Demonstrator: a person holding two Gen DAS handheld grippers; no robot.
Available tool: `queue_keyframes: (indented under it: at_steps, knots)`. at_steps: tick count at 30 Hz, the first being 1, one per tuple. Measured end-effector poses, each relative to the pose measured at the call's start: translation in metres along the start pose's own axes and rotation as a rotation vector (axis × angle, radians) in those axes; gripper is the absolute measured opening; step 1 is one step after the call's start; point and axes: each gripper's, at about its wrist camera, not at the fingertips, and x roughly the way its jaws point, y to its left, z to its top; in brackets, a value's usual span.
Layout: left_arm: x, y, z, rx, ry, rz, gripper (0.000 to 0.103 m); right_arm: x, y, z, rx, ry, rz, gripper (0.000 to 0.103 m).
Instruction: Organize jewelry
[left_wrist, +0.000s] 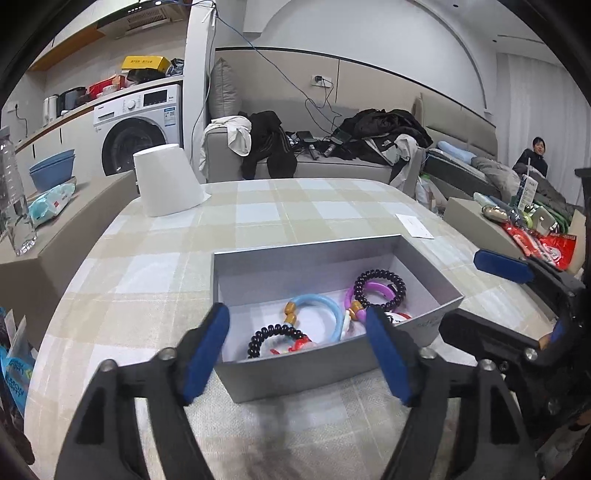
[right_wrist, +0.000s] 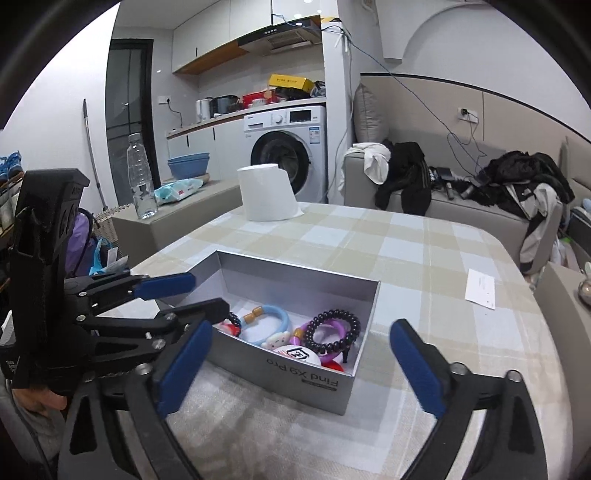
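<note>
An open grey box (left_wrist: 306, 245) (right_wrist: 295, 376) stands on the checked tablecloth. Inside it lie a light-blue bracelet (left_wrist: 332, 310) (right_wrist: 280, 317), a purple bracelet (left_wrist: 380, 286) (right_wrist: 332, 356), two black coil bands (left_wrist: 266, 332) (right_wrist: 332, 332) and small red and white pieces. My left gripper (left_wrist: 295, 314) (right_wrist: 207, 293) is open at the box's near-left corner, its blue pads clear of the walls. My right gripper (right_wrist: 301, 326) (left_wrist: 463, 290) is wide open at the box's right side, with nothing pressed between its pads.
A white paper roll (left_wrist: 166, 181) stands at the table's far left, a white card (left_wrist: 413, 225) at its right edge. A water bottle (right_wrist: 140, 177) is on the side counter. A sofa with clothes lies behind; a person (left_wrist: 535, 155) sits far right.
</note>
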Motion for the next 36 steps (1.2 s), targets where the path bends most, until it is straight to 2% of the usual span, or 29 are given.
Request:
queue_keyframes:
  at_steps: [1, 4, 5, 8, 14, 20, 36]
  knots:
    - [-0.002, 0.001, 0.0, -0.004, -0.001, -0.007, 0.077, -0.001, -0.002, -0.001, 0.008, 0.0, -0.001, 0.103]
    - [-0.007, -0.001, -0.001, 0.0, -0.013, 0.001, 0.096, -0.002, -0.006, -0.003, 0.023, 0.021, -0.006, 0.103]
    - [-0.01, -0.002, -0.002, 0.0, -0.019, 0.0, 0.097, -0.002, -0.007, -0.005, 0.024, 0.024, -0.009, 0.103]
    - [-0.012, -0.002, -0.007, 0.005, -0.008, -0.028, 0.098, -0.007, -0.011, -0.009, 0.028, 0.022, -0.006, 0.103]
    - [-0.019, -0.001, -0.013, 0.016, -0.012, -0.017, 0.098, -0.019, -0.013, -0.016, 0.027, 0.005, 0.009, 0.103]
    - [-0.021, 0.005, -0.014, 0.006, -0.051, 0.014, 0.098, -0.024, -0.011, -0.02, 0.01, -0.017, 0.024, 0.103]
    - [-0.027, 0.01, -0.017, -0.015, -0.084, 0.015, 0.098, -0.038, -0.008, -0.021, -0.007, -0.091, 0.056, 0.103]
